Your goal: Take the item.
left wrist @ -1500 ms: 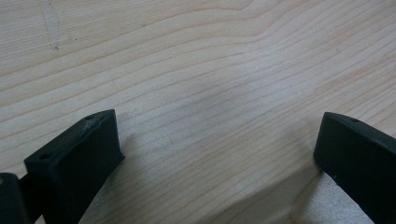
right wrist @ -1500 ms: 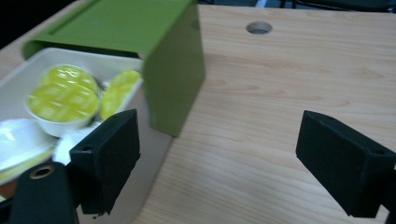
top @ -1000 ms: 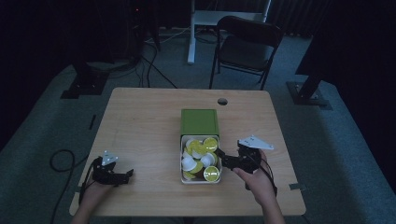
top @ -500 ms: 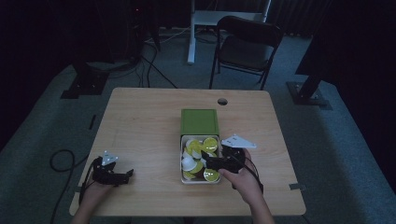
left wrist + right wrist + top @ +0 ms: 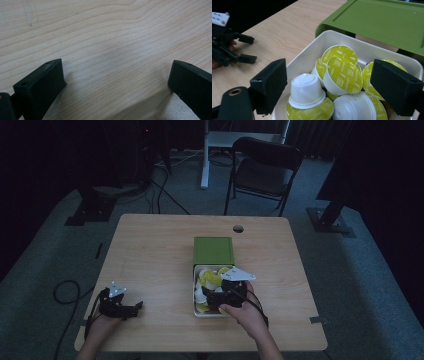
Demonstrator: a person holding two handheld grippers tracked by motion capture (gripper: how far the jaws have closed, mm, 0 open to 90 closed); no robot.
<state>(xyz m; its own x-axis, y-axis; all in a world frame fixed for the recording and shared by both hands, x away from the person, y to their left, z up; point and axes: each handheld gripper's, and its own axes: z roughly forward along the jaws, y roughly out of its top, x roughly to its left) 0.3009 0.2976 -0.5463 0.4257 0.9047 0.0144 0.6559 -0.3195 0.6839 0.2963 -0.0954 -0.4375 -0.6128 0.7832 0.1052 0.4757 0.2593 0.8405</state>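
The room is dim, its far side and both flanks sinking into near black. A grey-green carpet (image 5: pixel 350 285) covers the floor. A light wooden table (image 5: pixel 150 255) stands in the middle, with a round cable hole (image 5: pixel 238 228) near its far edge. Beyond it a dark folding chair (image 5: pixel 262 170) stands on the right, beside a white stand (image 5: pixel 205 157). Black cables (image 5: pixel 170 195) trail over the carpet at far left, and a dark stand base (image 5: pixel 330 220) sits at right.

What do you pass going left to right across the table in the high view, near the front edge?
Left gripper → bare wooden table → white box of yellow-lidded capsules → right gripper, jaws open over the capsules.
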